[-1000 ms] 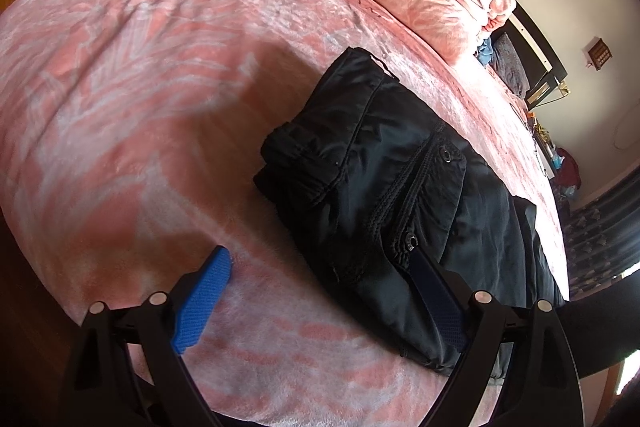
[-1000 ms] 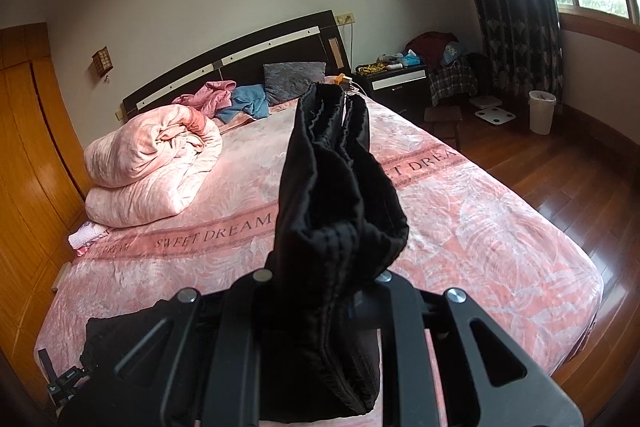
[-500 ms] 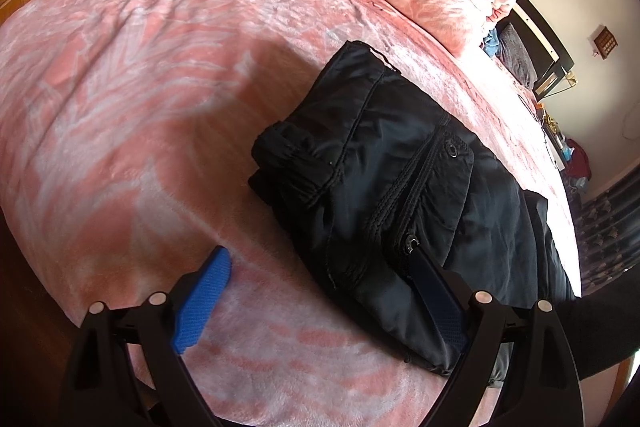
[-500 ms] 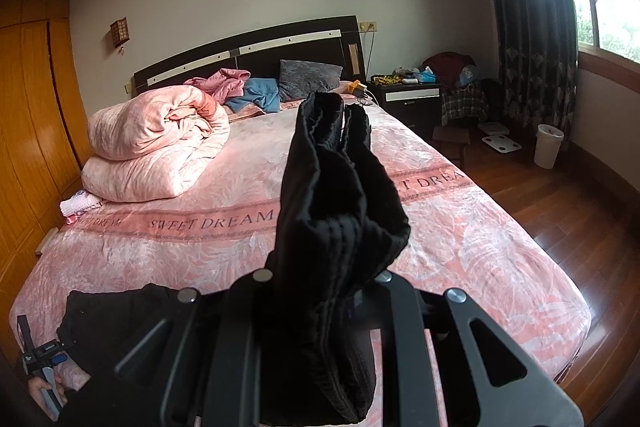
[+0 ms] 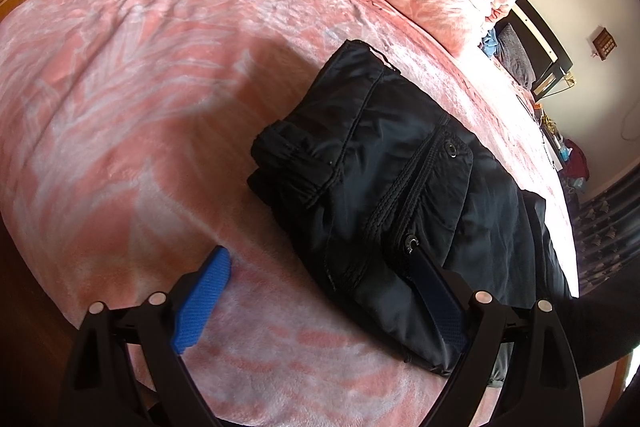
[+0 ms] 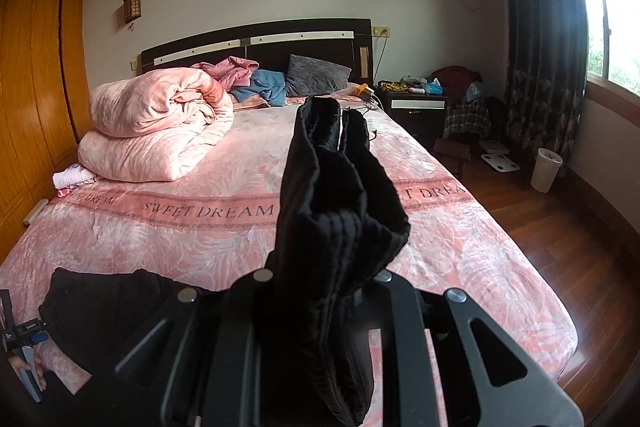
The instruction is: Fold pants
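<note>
Black pants (image 5: pixel 400 183) lie on the pink bed, their waist end with a zip pocket toward me in the left wrist view. My left gripper (image 5: pixel 320 291) is open; its right blue pad (image 5: pixel 436 295) rests on the pants' near edge, its left pad (image 5: pixel 202 301) over the blanket. My right gripper (image 6: pixel 320 291) is shut on the bunched leg ends of the pants (image 6: pixel 332 211), held up above the bed. The rest of the pants (image 6: pixel 112 303) lies at lower left in the right wrist view.
A rolled pink duvet (image 6: pixel 160 131) and loose clothes (image 6: pixel 260 83) lie by the dark headboard (image 6: pixel 256 43). A wooden wardrobe (image 6: pixel 36 99) stands at left. A nightstand (image 6: pixel 416 107), curtain and white bin (image 6: pixel 546 169) are at right on the wood floor.
My right gripper has risen and drawn back with the leg ends. My left gripper has shifted slightly and stays open on the pants' edge.
</note>
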`<state>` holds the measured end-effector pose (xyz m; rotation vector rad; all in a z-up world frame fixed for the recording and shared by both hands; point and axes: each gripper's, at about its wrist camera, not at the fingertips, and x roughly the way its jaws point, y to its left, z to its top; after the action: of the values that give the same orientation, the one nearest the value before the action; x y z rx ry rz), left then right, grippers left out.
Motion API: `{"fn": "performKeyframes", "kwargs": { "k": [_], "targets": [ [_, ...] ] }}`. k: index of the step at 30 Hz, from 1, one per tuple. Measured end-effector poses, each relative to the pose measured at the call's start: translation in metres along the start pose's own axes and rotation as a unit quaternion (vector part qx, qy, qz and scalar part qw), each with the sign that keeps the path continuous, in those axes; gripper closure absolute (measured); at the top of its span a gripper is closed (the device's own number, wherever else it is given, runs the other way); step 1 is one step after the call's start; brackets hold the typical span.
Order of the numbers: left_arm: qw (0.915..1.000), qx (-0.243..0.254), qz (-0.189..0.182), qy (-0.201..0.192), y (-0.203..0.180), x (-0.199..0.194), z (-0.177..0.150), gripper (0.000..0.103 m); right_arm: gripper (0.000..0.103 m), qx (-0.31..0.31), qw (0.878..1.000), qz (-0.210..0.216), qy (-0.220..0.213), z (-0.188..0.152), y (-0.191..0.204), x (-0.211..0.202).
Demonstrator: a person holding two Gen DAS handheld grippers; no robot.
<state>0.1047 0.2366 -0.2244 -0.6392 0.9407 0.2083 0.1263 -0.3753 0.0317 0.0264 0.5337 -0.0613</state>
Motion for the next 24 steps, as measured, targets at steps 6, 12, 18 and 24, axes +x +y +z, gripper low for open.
{"fn": "performKeyframes", "kwargs": {
  "k": [6, 12, 18, 24],
  "targets": [
    [1.0000, -0.004, -0.008, 0.000, 0.003, -0.001, 0.000, 0.011, 0.088, -0.017, 1.000, 0.002, 0.010, 0.003, 0.019, 0.006],
    [0.9998, -0.007, -0.016, 0.000, 0.005, -0.002, -0.001, 0.011, 0.088, -0.049, 0.999, 0.000, 0.018, 0.001, 0.042, 0.010],
    [0.9997, -0.010, -0.023, 0.000, 0.007, -0.004, -0.001, 0.011, 0.089, -0.083, 0.996, -0.001, 0.025, -0.004, 0.067, 0.014],
    [0.9994, -0.013, -0.032, 0.000, 0.009, -0.004, 0.000, 0.011, 0.089, -0.119, 0.992, -0.002, 0.035, -0.011, 0.093, 0.021]
  ]
}}
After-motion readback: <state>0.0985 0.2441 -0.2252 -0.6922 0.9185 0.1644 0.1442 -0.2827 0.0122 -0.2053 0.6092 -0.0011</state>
